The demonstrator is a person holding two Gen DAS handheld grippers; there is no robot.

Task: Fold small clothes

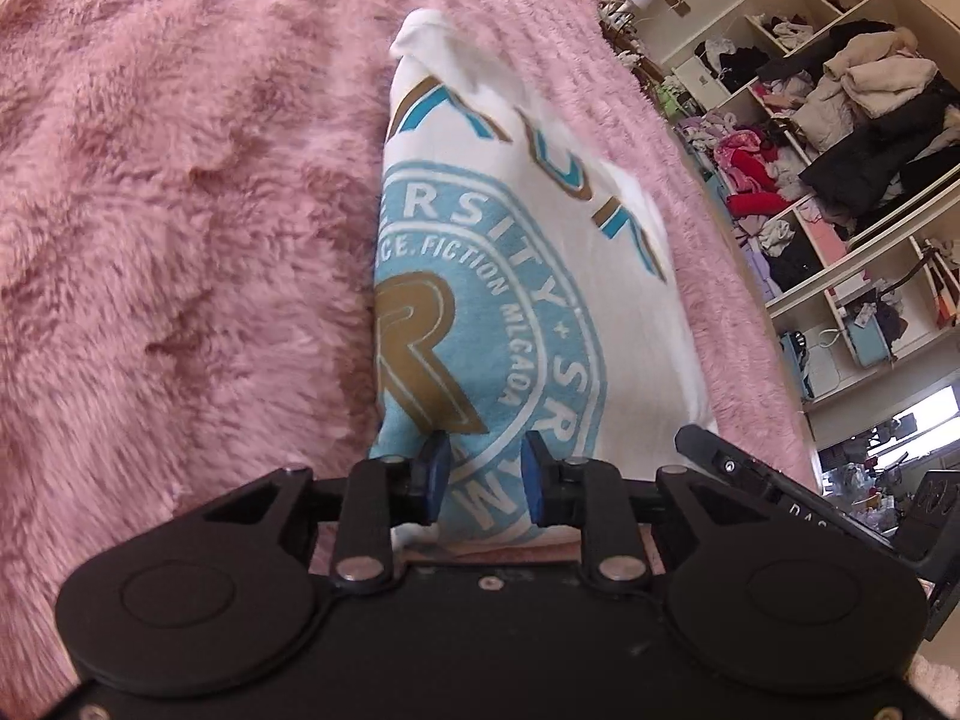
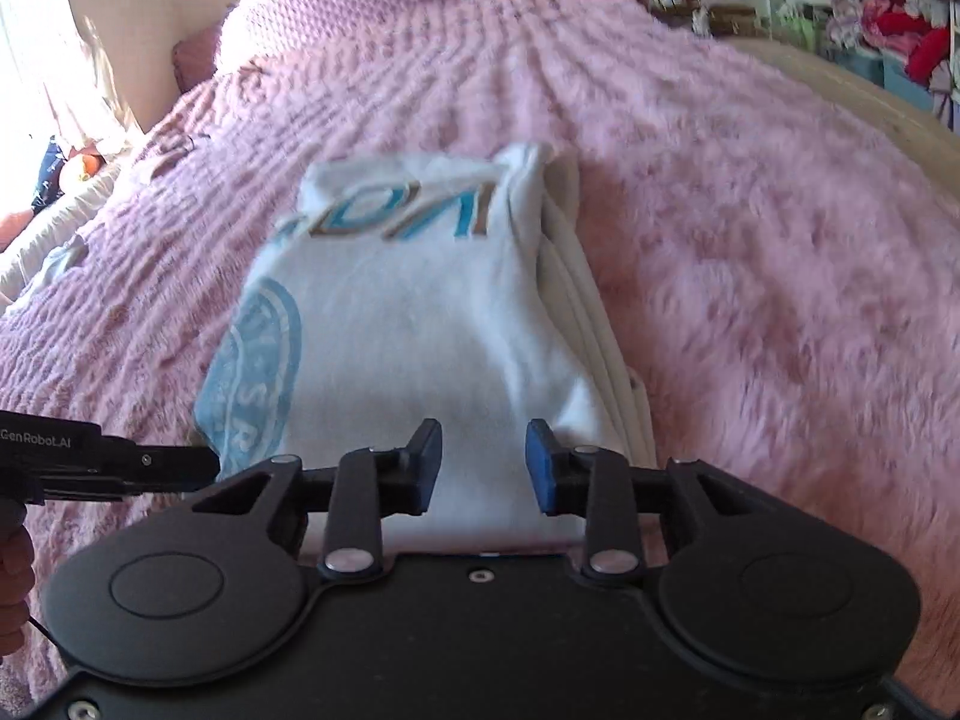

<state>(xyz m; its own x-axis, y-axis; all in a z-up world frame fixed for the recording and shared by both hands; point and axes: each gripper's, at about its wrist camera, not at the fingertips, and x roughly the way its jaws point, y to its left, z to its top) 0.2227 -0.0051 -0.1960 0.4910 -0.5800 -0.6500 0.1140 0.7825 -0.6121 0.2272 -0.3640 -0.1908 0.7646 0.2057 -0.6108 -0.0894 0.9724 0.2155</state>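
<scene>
I have the white cotton T-shirt with the blue-and-gold round university crest (image 1: 480, 276) lying on the fuzzy pink bed blanket (image 1: 180, 210), already folded lengthwise into a narrow strip with stacked edges showing along its right side. Both claws sit at its near end. My left claw (image 1: 486, 471) has its blue pads spread apart over the crest, pinching nothing. My right claw (image 2: 483, 465) is likewise parted over the plain white part, empty. I judge the long folds done and the crosswise fold next: I should close both claws on the near edge, lift evenly, and carry it toward the far end.
</scene>
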